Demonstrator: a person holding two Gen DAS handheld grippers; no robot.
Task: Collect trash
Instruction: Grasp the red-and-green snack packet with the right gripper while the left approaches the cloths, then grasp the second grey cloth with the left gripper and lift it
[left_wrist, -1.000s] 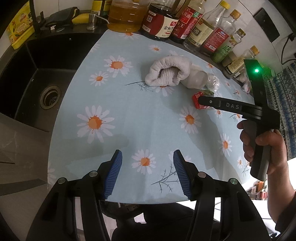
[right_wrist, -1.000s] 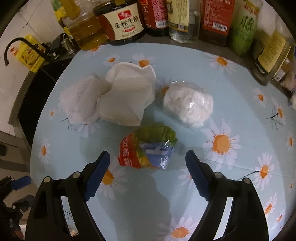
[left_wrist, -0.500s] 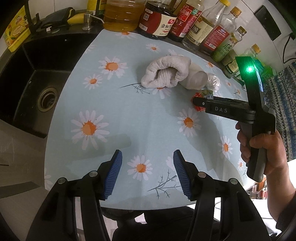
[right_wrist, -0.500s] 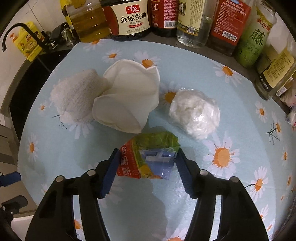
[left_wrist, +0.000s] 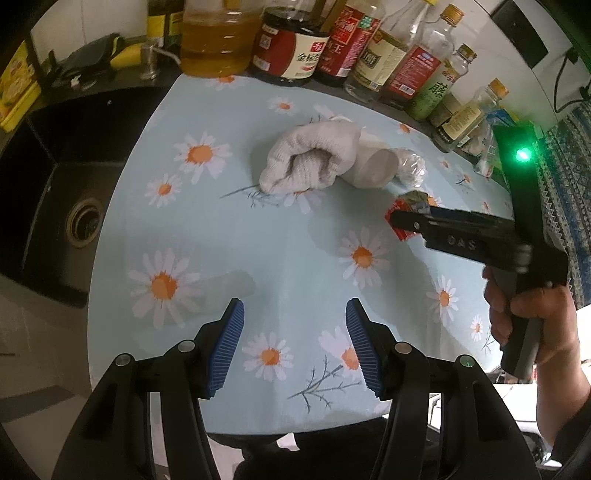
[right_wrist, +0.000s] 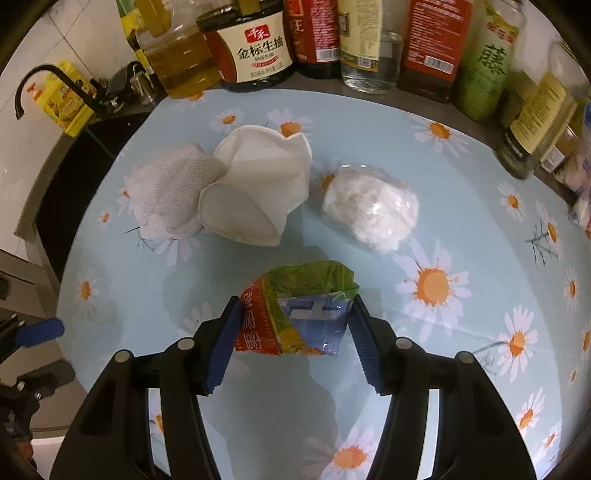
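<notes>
A crumpled red, green and blue snack wrapper (right_wrist: 295, 314) lies on the daisy tablecloth (right_wrist: 461, 206). My right gripper (right_wrist: 293, 325) is shut on the wrapper, both blue pads touching its sides; in the left wrist view the right gripper (left_wrist: 410, 221) shows with the wrapper (left_wrist: 404, 206) at its tip. Beyond lie a white crushed paper cup (right_wrist: 255, 192), a white cloth (right_wrist: 170, 192) and a clear bag of white stuff (right_wrist: 373, 210). My left gripper (left_wrist: 294, 343) is open and empty above the tablecloth's near edge.
Several sauce and oil bottles (right_wrist: 258, 44) line the back edge of the tablecloth. A black sink (left_wrist: 62, 206) with a drain lies to the left. A yellow box (right_wrist: 66, 103) stands by the black faucet (right_wrist: 37, 81).
My right gripper moved forward over the wrapper and its jaws closed from wide open onto the wrapper's sides. My left gripper stayed open and shifted only slightly.
</notes>
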